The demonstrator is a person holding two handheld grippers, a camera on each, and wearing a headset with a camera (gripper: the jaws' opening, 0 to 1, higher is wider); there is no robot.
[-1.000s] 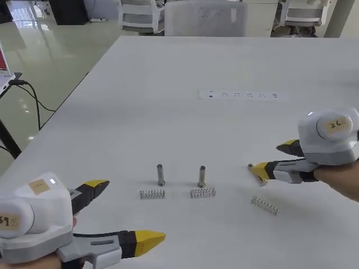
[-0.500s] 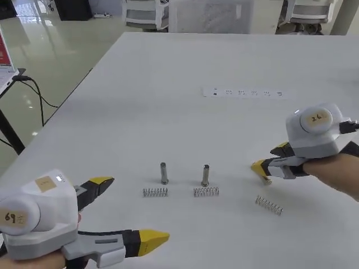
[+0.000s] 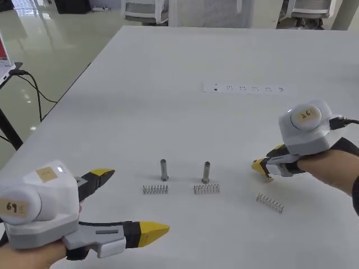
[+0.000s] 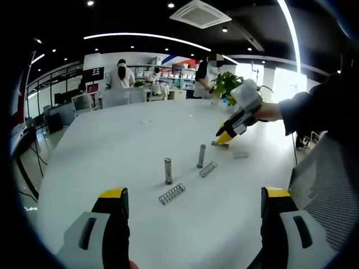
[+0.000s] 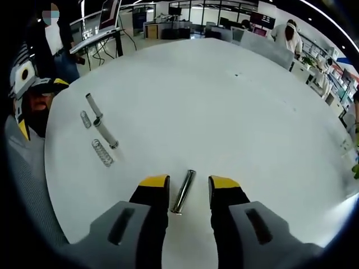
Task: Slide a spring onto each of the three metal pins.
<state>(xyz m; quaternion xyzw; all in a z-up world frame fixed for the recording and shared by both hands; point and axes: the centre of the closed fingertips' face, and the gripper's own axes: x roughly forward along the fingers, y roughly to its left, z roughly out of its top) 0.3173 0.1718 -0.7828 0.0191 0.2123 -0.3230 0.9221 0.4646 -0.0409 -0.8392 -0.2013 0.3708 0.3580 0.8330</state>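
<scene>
Right gripper [image 5: 189, 182] has narrowed its jaws, now half-open astride the lying pin [image 5: 183, 192], not gripping it, hand level. Left gripper [image 4: 194, 194] hovers wide open, empty, well left of that pin; spring [image 3: 270, 202] just beside it.

On the table [image 3: 168, 84] the left pin [image 3: 164, 170] and the middle pin [image 3: 206, 172] stand upright side by side, with the left spring [image 3: 155, 189] and the middle spring [image 3: 206, 189] lying just in front of them. To their right the third pin [image 5: 183, 191] lies flat between the jaws of the right gripper [image 3: 261, 165], seemingly touched by neither, and the third spring [image 3: 270, 202] lies nearer the person. The left gripper [image 3: 133, 202] hangs at the near left, and a power strip [image 3: 244, 88] lies well behind everything.
</scene>
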